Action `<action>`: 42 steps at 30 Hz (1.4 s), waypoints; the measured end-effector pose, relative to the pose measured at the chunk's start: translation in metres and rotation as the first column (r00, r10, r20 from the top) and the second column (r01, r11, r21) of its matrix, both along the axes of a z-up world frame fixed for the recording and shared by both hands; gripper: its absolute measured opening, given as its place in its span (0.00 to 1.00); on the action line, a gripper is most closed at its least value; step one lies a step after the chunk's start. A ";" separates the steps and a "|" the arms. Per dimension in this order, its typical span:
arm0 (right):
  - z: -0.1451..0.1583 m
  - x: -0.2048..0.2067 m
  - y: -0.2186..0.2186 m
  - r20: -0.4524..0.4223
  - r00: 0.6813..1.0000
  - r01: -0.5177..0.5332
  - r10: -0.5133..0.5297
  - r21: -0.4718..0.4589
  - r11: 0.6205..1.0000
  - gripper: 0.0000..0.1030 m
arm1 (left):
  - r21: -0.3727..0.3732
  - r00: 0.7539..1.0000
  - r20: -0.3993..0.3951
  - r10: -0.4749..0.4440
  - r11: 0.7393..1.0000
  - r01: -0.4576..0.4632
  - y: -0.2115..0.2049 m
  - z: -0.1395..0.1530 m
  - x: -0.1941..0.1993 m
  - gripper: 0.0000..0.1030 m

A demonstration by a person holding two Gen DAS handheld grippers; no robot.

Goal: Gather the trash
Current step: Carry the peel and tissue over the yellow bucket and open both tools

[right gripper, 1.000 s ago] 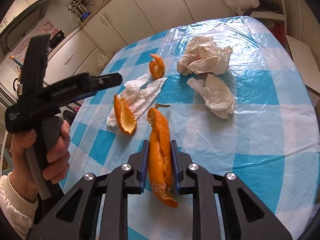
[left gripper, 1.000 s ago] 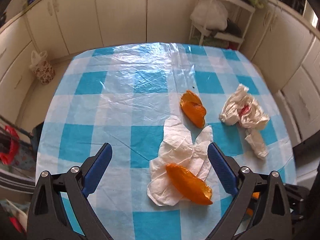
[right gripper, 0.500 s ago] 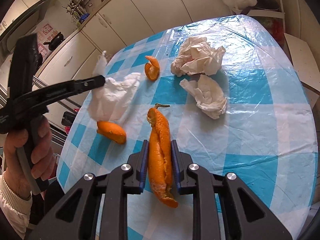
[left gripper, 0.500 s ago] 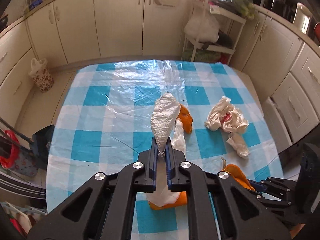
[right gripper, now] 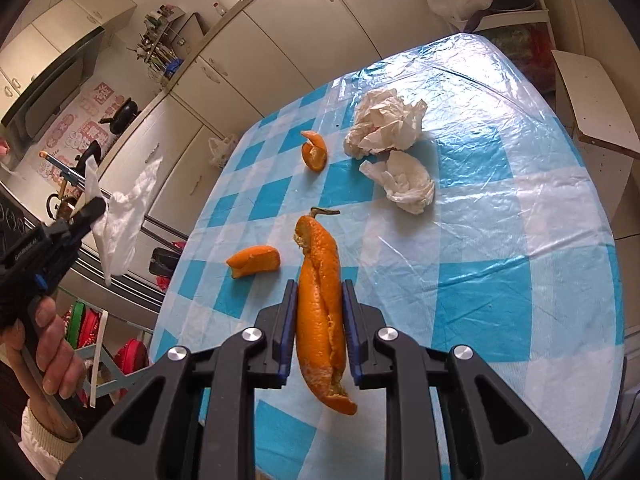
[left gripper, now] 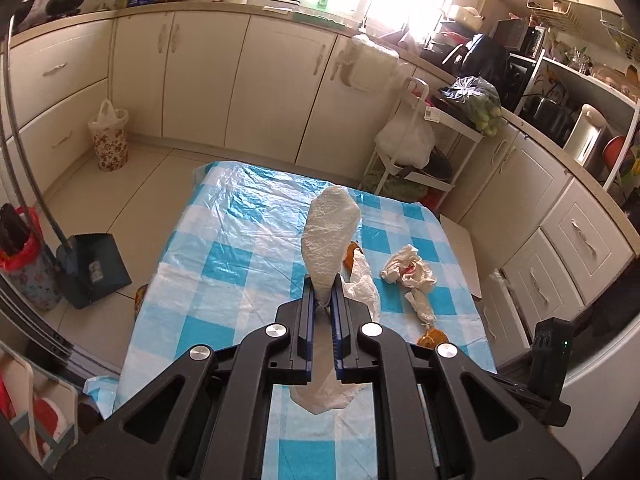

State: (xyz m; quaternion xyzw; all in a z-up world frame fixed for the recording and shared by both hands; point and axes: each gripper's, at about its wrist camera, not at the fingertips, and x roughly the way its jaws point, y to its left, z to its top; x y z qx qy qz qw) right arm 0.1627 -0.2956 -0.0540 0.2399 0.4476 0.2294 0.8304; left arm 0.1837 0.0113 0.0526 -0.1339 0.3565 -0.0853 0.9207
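The left tool [left gripper: 324, 312] is clamped on a thin white paper napkin [left gripper: 330, 236], lifted above the blue-and-white checked worktop [right gripper: 500, 240]. Right of it, the right tool [right gripper: 319, 316] grips a long curled orange peel [right gripper: 320, 312] over the worktop's near edge.

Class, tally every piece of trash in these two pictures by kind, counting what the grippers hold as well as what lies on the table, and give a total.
Orange peel pieces: 3, one in the right gripper, one near it on the table, one farther off.
White tissues: 3, one in the left gripper, a large wad, a smaller wad.
Total: 6
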 end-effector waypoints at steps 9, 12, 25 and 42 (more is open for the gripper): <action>0.010 -0.049 0.011 0.051 0.999 -0.002 -0.004 0.132 0.991 0.22 | -0.029 0.999 -0.012 -0.045 0.999 0.045 0.002 -0.014 -0.074 0.07; 0.014 -0.066 0.016 0.073 0.997 -0.009 -0.002 0.147 0.989 0.22 | -0.040 0.998 -0.014 -0.059 0.997 0.059 0.006 -0.018 -0.094 0.07; 0.004 -0.117 0.033 0.045 0.999 -0.026 0.018 0.170 0.985 0.22 | -0.079 0.996 -0.043 -0.072 0.995 0.068 0.033 -0.039 -0.163 0.07; -0.016 -0.166 0.074 -0.039 0.994 -0.103 0.105 0.040 0.994 0.22 | -0.045 0.988 -0.090 -0.125 0.992 0.121 0.030 -0.070 -0.223 0.07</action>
